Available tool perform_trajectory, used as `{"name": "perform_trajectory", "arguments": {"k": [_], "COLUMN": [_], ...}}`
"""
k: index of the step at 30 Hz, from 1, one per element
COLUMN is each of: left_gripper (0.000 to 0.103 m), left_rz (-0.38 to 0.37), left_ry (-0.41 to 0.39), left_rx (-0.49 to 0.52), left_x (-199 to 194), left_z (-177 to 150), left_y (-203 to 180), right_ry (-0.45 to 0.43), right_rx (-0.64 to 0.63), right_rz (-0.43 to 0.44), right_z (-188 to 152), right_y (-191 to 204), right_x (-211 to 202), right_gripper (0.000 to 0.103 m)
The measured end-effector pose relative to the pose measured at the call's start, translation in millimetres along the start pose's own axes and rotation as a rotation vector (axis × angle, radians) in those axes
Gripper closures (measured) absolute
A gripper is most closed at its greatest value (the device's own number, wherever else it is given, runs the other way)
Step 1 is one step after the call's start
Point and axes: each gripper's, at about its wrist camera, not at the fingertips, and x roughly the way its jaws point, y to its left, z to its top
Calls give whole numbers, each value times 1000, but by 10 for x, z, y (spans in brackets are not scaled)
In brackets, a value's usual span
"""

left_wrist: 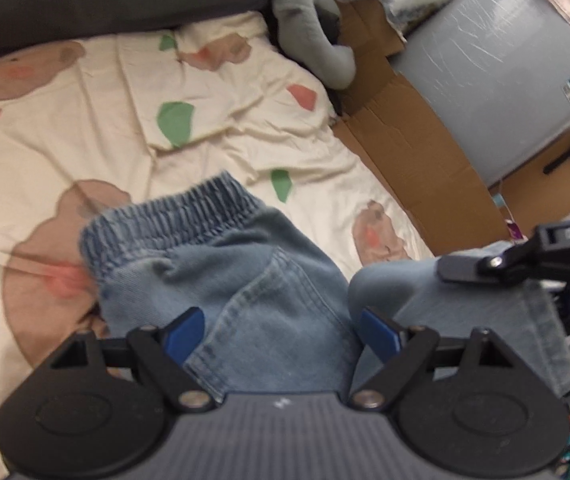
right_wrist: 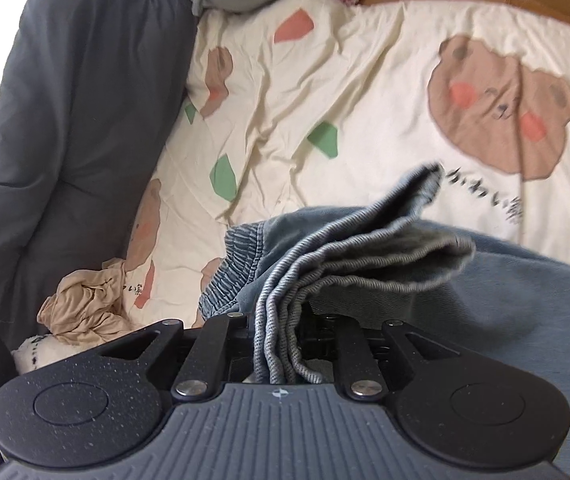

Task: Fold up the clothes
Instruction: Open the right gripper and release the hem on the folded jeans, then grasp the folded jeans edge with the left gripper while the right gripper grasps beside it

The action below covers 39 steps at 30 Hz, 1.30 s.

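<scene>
Light-blue jeans (left_wrist: 245, 280) with a ribbed elastic waistband (left_wrist: 169, 216) lie bunched on the cream bear-print bedsheet (left_wrist: 85, 140). My left gripper (left_wrist: 281, 336) is open, its blue pads (left_wrist: 185, 336) wide apart on either side of the denim near the seat. In the left wrist view my right gripper (left_wrist: 497, 264) reaches in from the right over a jeans leg. In the right wrist view my right gripper (right_wrist: 281, 340) is shut on several folded layers of the jeans (right_wrist: 345, 248), lifted a little off the sheet (right_wrist: 325, 80). Its fingertips are hidden by the cloth.
A dark grey quilt (right_wrist: 65, 120) lines the far side of the bed. A crumpled beige garment (right_wrist: 85, 304) lies beside it. A grey plush toy (left_wrist: 309, 28), flattened cardboard (left_wrist: 405, 128) and a grey wrapped box (left_wrist: 497, 72) stand past the bed's edge.
</scene>
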Motion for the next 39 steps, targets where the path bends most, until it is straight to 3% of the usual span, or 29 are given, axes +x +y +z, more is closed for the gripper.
{"name": "perform_trajectory", "arguments": {"k": [10, 14, 28, 32, 36, 39], "left_gripper": [16, 16, 16, 23, 44, 45], "left_rz": [102, 152, 209, 190, 174, 178], "left_ry": [-62, -65, -103, -83, -40, -19], "left_rx": [-24, -28, -45, -39, -45, -75], "left_x": [-321, -366, -492, -405, -258, -149], "left_z": [122, 111, 33, -51, -172, -266], "left_y": [207, 293, 436, 386, 390, 448], "right_ry": [68, 98, 91, 80, 61, 43], "right_rx": [-7, -19, -116, -177, -279, -374], "right_rz": [32, 49, 150, 119, 60, 1], "right_z": [45, 65, 312, 400, 503, 579], "right_y": [186, 280, 408, 343, 257, 233], "right_x": [841, 1101, 954, 936, 937, 961], "right_gripper": [80, 68, 60, 60, 60, 60]}}
